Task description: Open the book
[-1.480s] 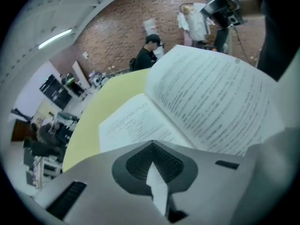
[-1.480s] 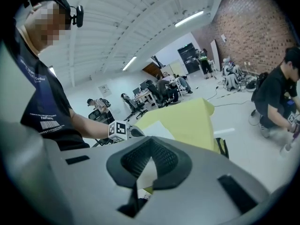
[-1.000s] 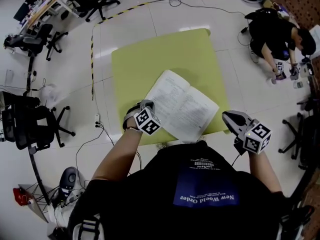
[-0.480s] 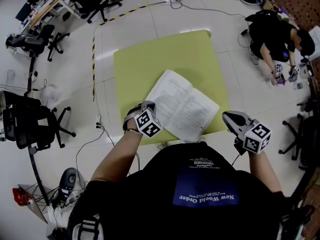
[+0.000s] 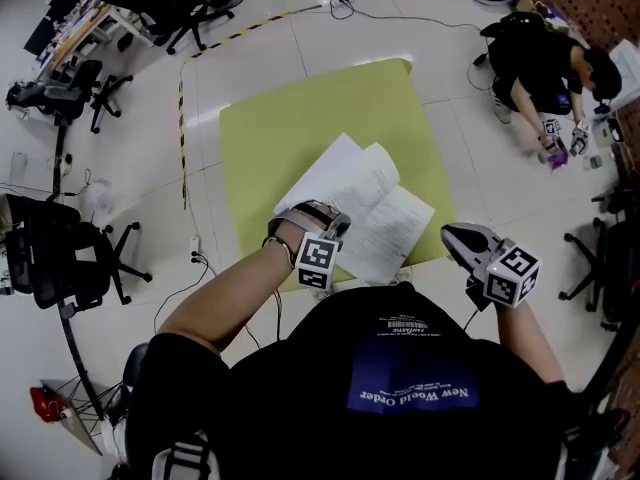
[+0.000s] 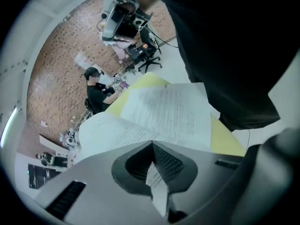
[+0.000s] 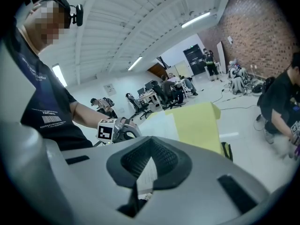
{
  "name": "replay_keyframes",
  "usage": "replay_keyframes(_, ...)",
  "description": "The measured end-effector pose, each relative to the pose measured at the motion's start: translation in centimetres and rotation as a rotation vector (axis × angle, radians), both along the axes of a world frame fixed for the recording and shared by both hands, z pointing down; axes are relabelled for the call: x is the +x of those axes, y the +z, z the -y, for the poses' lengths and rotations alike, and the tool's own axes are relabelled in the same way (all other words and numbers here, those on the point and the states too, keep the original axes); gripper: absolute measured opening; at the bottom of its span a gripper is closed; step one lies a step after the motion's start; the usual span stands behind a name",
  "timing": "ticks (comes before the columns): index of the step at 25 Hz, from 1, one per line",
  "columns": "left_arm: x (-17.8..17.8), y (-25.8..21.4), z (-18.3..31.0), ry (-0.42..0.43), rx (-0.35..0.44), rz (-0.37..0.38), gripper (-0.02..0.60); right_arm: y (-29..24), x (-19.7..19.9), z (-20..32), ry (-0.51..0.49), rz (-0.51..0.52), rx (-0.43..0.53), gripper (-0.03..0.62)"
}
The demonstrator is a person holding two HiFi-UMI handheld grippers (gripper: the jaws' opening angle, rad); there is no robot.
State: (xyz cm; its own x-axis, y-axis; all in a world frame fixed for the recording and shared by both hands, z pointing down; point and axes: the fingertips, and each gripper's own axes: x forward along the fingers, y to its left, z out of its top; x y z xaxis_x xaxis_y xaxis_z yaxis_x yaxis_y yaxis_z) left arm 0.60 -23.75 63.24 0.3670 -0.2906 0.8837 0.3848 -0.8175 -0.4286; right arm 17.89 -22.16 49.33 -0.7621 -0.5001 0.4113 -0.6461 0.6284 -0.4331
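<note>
An open book (image 5: pixel 390 218) lies on the yellow-green table (image 5: pixel 290 118), near its front edge. My left gripper (image 5: pixel 305 218) sits over the book's near left corner, shut on a page (image 5: pixel 345 173) that stands lifted and curved above the spread. In the left gripper view the printed page (image 6: pixel 164 111) fans out past the closed jaws of that gripper (image 6: pixel 152 144), with a sliver of paper pinched between them. My right gripper (image 5: pixel 455 236) hangs off the table's near right corner, shut and holding nothing. The right gripper view looks past that gripper (image 7: pixel 149 139) to the book (image 7: pixel 157 123).
A person (image 5: pixel 540 58) crouches on the floor at the far right. Office chairs (image 5: pixel 50 258) and desks stand at the left, and cables run along the floor beyond the table. Yellow-black tape (image 5: pixel 183 118) marks the floor left of the table.
My left gripper has swung right and rolled over, lifting a page off the left side of the book. The right gripper has stayed where it was.
</note>
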Motion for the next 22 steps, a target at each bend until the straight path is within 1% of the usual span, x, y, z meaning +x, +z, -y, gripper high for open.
replay_keyframes(1, -0.9, 0.3, 0.8, -0.027, 0.01, 0.033, -0.006, 0.1, 0.1, -0.1, 0.003, -0.001, -0.004, -0.014)
replay_keyframes(3, -3.9, 1.6, 2.5, -0.106, 0.027, 0.117, -0.006, 0.6, -0.1, -0.4, 0.0, 0.0, -0.019, -0.014)
replay_keyframes(5, -7.3, 4.0, 3.6, -0.193, -0.003, 0.188, -0.006, 1.5, -0.6, -1.0, -0.013, -0.001, -0.04, -0.014)
replay_keyframes(6, -8.5, 5.3, 3.6, -0.227, -0.026, 0.206, -0.006, 2.0, -0.9, -1.4, -0.02, -0.004, -0.052, -0.014)
replay_keyframes(7, -9.2, 6.5, 3.5, -0.255, -0.043, 0.211, -0.006, 2.5, -1.0, -1.7, -0.026, -0.006, -0.064, -0.014)
replay_keyframes(9, -9.3, 7.5, 3.5, -0.299, -0.052, 0.212, -0.006, 3.7, -1.3, -2.3, -0.039, -0.005, -0.084, -0.014)
replay_keyframes(13, -9.0, 7.5, 3.8, -0.336, -0.05, 0.243, -0.006, 7.0, -2.4, -4.0, -0.077, -0.01, -0.172, -0.014)
replay_keyframes(16, -9.0, 7.7, 3.7, -0.378, -0.07, 0.232, -0.006, 9.8, -3.2, -5.6, -0.102, -0.031, -0.249, -0.014)
replay_keyframes(18, -9.0, 7.6, 3.7, -0.405, -0.084, 0.229, -0.006, 11.1, -3.2, -6.3, -0.11, -0.039, -0.284, -0.014)
replay_keyframes(20, -9.1, 7.4, 3.4, -0.459, -0.116, 0.221, -0.006, 11.6, -3.2, -6.6, -0.11, -0.044, -0.298, -0.014)
replay_keyframes(22, -9.3, 7.0, 2.7, -0.532, -0.173, 0.19, -0.006, 11.3, -3.0, -6.3, -0.098, -0.038, -0.289, -0.014)
